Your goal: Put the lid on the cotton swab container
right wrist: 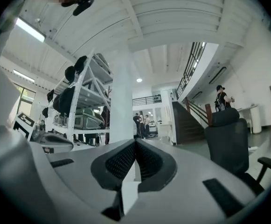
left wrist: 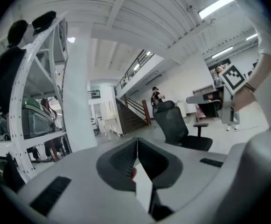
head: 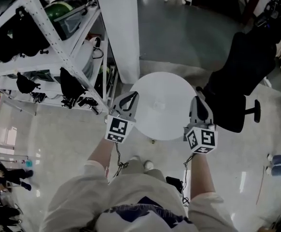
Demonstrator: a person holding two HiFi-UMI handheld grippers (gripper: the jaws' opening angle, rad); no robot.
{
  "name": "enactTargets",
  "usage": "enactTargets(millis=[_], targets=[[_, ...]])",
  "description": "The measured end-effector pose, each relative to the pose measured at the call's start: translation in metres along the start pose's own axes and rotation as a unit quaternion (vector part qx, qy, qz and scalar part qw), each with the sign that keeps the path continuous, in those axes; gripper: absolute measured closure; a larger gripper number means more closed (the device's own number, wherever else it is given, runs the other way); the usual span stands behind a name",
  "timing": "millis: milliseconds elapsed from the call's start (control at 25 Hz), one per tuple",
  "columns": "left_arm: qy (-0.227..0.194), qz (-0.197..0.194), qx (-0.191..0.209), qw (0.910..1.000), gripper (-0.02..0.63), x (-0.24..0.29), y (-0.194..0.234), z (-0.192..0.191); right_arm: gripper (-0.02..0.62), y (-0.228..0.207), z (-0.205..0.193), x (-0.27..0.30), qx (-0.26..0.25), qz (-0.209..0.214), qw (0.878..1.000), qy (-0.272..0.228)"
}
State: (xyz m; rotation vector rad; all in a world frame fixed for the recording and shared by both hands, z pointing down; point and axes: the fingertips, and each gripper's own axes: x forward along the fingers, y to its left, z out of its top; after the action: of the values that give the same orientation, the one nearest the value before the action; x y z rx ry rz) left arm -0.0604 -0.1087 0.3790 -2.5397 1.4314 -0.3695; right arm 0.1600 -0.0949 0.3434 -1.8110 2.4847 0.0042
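White table (head: 165, 123), grippers (head: 132, 96) (head: 199, 99) seemingly flanking rim.

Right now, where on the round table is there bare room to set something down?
Nearly the whole round white table looks bare, clearest between the left gripper and right gripper, which are over its side edges. Crowded: shelf rack on the left, office chair on the right.
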Motion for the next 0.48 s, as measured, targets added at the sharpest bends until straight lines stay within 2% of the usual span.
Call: enactTargets(millis=[80,160,280,480], targets=[[0.045,-0.045,0.018,0.9978,0.583,0.004,-0.01,-0.031,0.584,-0.011,-0.01,0.006,0.004,0.002,1.0,0.013],[0.095,-0.1,0.041,0.9896,0.5,0.016,-0.024,-0.066,0.583,-0.022,-0.018,0.018,-0.007,0.005,1.0,0.024],[0.153,-0.176,0.062,0.9705,0.371,0.034,-0.048,-0.116,0.583,-0.032,-0.034,0.037,-0.026,0.008,0.999,0.046],[0.214,-0.271,0.071,0.9357,0.322,0.063,-0.081,-0.184,0.579,-0.037,-0.069,0.073,-0.044,0.011,0.995,0.094]])
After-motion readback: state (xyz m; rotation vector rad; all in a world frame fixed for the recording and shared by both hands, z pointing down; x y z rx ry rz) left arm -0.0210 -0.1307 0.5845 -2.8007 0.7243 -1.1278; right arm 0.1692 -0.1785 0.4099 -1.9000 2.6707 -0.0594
